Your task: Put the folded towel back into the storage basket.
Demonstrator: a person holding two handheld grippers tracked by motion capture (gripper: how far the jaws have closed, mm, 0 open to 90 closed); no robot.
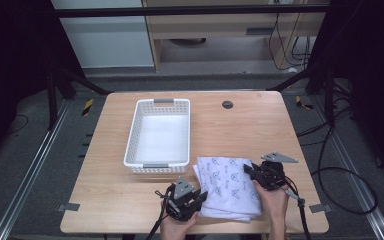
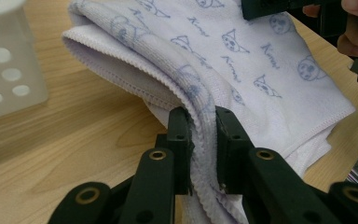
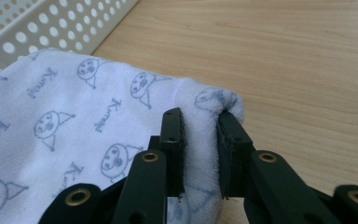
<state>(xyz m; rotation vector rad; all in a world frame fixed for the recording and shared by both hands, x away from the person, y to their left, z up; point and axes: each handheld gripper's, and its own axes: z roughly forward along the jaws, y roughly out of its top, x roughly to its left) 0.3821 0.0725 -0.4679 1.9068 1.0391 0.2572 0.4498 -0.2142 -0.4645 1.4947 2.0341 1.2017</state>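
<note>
A folded white towel (image 1: 228,185) printed with small blue cartoon faces lies on the wooden table (image 1: 250,125), near its front edge. My left gripper (image 1: 198,196) is shut on the towel's near left edge; in the left gripper view its jaws pinch a fold of the towel (image 2: 242,60) between them, at the left gripper (image 2: 203,119). My right gripper (image 1: 249,170) is shut on the far right corner; in the right gripper view the towel (image 3: 65,126) bunches up between the jaws of the right gripper (image 3: 200,122). A hand holds each gripper.
A white perforated plastic basket (image 1: 130,145) stands empty just left of and behind the towel, also seen as the basket (image 2: 4,70) and the basket (image 3: 51,23) in the gripper views. A small dark round cap (image 1: 227,104) sits in the table's far part.
</note>
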